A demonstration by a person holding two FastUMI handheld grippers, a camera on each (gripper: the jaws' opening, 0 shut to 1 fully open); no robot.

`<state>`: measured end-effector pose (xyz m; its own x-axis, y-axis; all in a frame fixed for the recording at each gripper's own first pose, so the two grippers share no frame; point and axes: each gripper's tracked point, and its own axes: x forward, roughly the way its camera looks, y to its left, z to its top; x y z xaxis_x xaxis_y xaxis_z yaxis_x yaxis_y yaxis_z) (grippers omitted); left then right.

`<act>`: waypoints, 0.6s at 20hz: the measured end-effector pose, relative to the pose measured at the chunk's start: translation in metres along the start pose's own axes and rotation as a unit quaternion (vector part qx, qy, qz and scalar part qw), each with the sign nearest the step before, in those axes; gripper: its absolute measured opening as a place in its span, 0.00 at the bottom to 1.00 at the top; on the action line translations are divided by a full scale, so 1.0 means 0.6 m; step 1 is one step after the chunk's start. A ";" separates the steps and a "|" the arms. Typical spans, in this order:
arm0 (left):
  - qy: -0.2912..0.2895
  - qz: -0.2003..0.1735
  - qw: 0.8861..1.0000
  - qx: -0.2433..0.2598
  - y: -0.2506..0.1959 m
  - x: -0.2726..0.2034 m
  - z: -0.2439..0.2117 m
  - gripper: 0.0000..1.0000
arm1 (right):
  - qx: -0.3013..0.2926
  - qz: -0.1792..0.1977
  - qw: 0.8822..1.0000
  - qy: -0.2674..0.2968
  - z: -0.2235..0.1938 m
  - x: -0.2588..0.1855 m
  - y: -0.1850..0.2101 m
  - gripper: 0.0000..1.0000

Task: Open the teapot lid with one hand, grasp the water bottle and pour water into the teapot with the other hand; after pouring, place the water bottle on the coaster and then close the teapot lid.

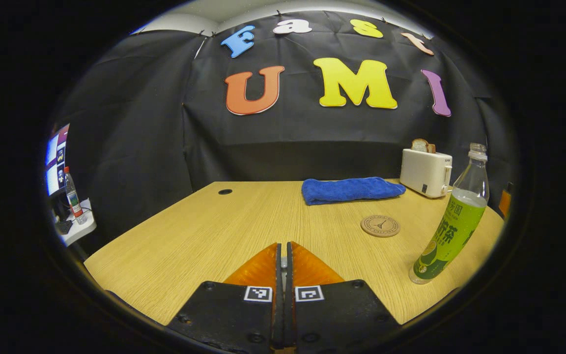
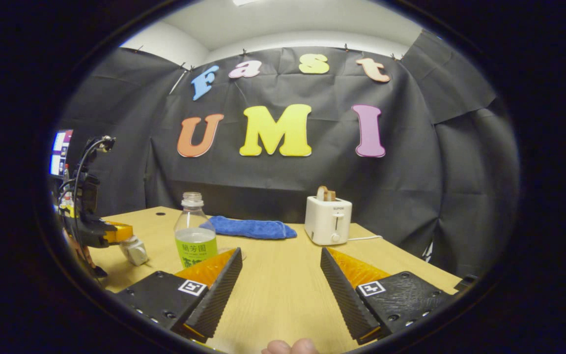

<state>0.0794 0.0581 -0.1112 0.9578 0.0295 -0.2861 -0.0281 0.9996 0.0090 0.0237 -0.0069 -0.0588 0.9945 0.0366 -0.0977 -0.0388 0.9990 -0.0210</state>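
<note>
Left gripper view. The left gripper (image 1: 283, 255) sits at bottom centre with its two fingers (image 1: 262, 268) pressed together; a small pale sliver shows in the slit between them, too small to identify, so whether anything is clamped there cannot be told. The wooden table (image 1: 204, 236) fills the lower half of the frame. At right stands the water bottle (image 1: 452, 221), upright, cap off, part full, with a green label. Left of it, apart, lies the round coaster (image 1: 380, 225), bare. Behind the coaster, a folded blue towel (image 1: 349, 190); at upper right of the table, a white toaster (image 1: 425, 172) with bread in its slot.

Right gripper view. The right gripper (image 2: 279, 275) at bottom centre is spread wide, fingers (image 2: 224, 282) well apart with nothing between them but table (a fingertip (image 2: 290, 346) of the holding hand shows at the bottom edge). The bottle stands just behind the left-hand finger. At the left edge the other gripper appears above a small pale object (image 2: 135, 250), seemingly the teapot lid; contact cannot be judged.
</note>
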 end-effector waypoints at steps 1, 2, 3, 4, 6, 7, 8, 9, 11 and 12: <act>-0.007 0.000 1.000 0.000 0.000 -0.006 0.011 0.03 | 0.000 0.005 1.000 0.001 -0.002 0.001 0.004 0.96; -0.013 -0.005 1.000 0.001 -0.002 -0.012 0.022 0.03 | 0.001 0.011 1.000 0.002 -0.003 0.001 0.010 0.96; -0.021 -0.010 1.000 -0.001 -0.002 -0.018 0.031 0.03 | 0.003 0.019 1.000 0.004 -0.006 0.000 0.017 0.96; -0.026 -0.016 1.000 -0.001 -0.005 -0.024 0.041 0.03 | 0.006 0.030 1.000 0.007 -0.009 -0.002 0.026 0.96; -0.040 -0.022 0.999 -0.001 -0.005 -0.039 0.061 0.03 | 0.008 0.057 0.998 0.013 -0.014 -0.006 0.051 0.98; -0.048 -0.026 0.998 -0.001 -0.006 -0.049 0.070 0.03 | 0.007 0.069 0.997 0.015 -0.017 -0.008 0.063 0.96; -0.053 -0.028 0.998 -0.001 -0.005 -0.057 0.075 0.02 | 0.005 0.080 0.997 0.020 -0.021 -0.010 0.073 0.98; -0.057 -0.029 0.998 -0.001 -0.004 -0.064 0.079 0.03 | 0.004 0.092 0.995 0.024 -0.026 -0.011 0.087 0.96; -0.061 -0.031 0.998 -0.005 0.000 -0.079 0.079 0.02 | 0.002 0.109 0.994 0.033 -0.037 -0.010 0.111 0.96; -0.060 -0.032 0.998 -0.005 0.002 -0.085 0.077 0.03 | 0.001 0.113 0.993 0.036 -0.040 -0.004 0.123 0.96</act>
<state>0.0436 0.0576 -0.0525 0.9852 -0.0337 -0.1681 0.0316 0.9994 -0.0155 0.0161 0.0660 -0.0841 0.9506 0.2588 -0.1713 -0.2607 0.9653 0.0113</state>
